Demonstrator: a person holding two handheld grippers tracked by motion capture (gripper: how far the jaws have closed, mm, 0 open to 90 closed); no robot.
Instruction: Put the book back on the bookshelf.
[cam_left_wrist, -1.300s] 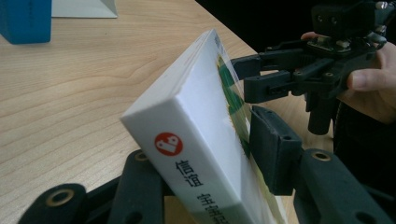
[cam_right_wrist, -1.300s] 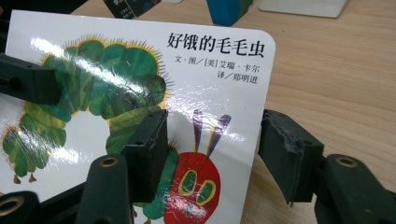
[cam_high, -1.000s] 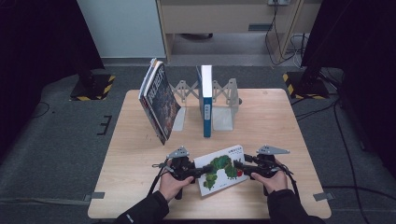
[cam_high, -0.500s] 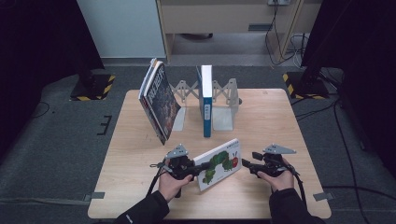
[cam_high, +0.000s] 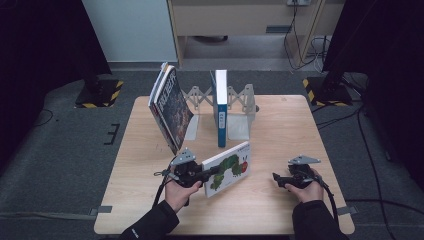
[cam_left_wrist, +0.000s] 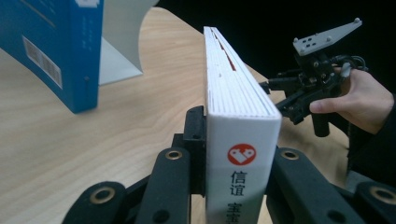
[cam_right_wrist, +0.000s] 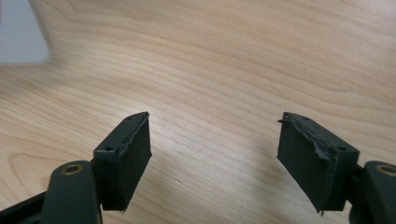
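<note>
The left hand-held gripper (cam_high: 212, 172) is clamped on the spine end of the caterpillar picture book (cam_high: 229, 167); in the left gripper view its two black jaws press on either side of the white spine (cam_left_wrist: 240, 158), which stands upright between them. The book is tilted up on edge, its lower part close to the counter (cam_high: 280, 130), and it stretches away from that gripper toward the middle of the counter.

The right hand-held gripper (cam_high: 276, 179) holds nothing. Its jaws stand apart with bare wood between them in the right gripper view, and they have just been opening. It sits near the front right of the counter, apart from the book's right edge, with clear wood between the two.

Farther back, a blue book (cam_high: 220, 107) stands upright in the white expanding book rack (cam_high: 240, 112), and a dark book (cam_high: 171, 107) leans at the rack's left end.
</note>
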